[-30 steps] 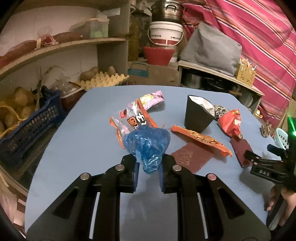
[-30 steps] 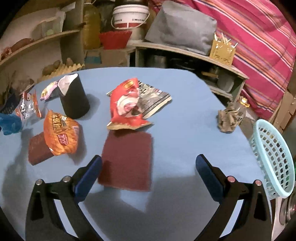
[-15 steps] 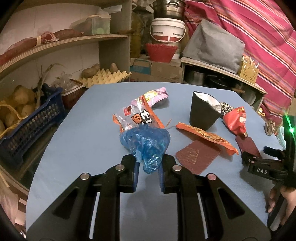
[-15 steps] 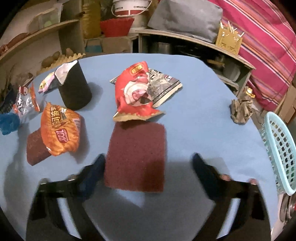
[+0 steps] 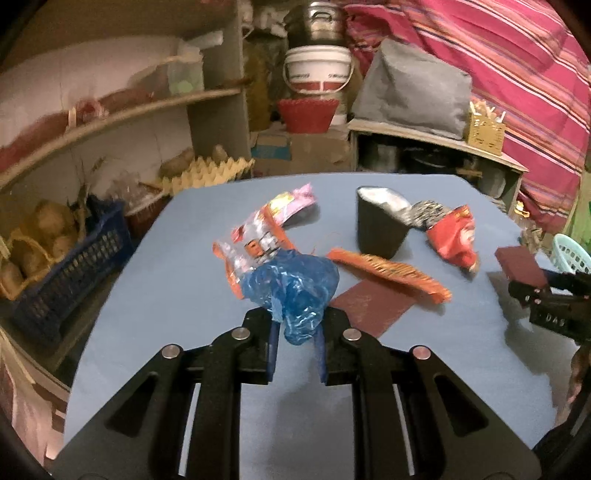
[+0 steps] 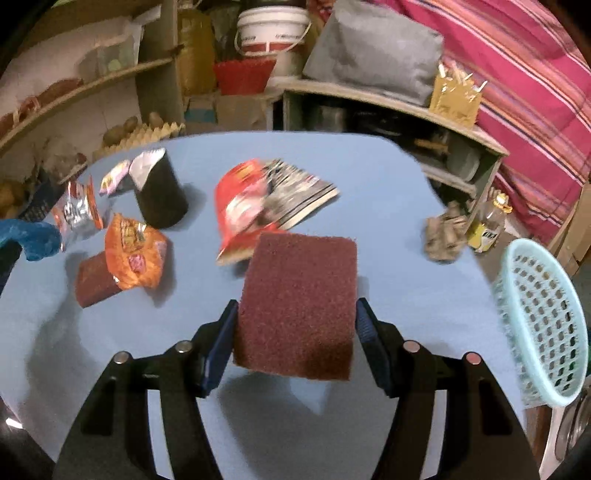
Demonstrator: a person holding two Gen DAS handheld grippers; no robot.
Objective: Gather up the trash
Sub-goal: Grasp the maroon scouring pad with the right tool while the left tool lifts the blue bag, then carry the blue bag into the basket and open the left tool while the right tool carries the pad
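My left gripper (image 5: 295, 343) is shut on a crumpled blue plastic bag (image 5: 295, 288) and holds it above the blue table (image 5: 177, 258). My right gripper (image 6: 295, 343) is shut on a maroon scouring pad (image 6: 299, 295), lifted off the table (image 6: 388, 192). On the table lie a red snack bag (image 6: 240, 206), a black-and-white wrapper (image 6: 299, 192), an orange snack bag (image 6: 133, 254) over a second maroon pad (image 6: 92, 284), a black foil pouch (image 6: 159, 192), and two more wrappers (image 6: 77, 210). A light blue basket (image 6: 543, 325) sits at the right table edge.
A crumpled brown scrap (image 6: 443, 236) and a small bottle (image 6: 487, 225) sit near the right edge. Shelves with potatoes and an egg tray (image 5: 207, 173) stand to the left, a dark blue crate (image 5: 66, 273) beside them. A bucket (image 6: 273, 33) and cabinet stand behind.
My right gripper moved forward over the maroon pad, shut on it and lifted it. My left gripper kept hold of the blue bag and rose slightly.
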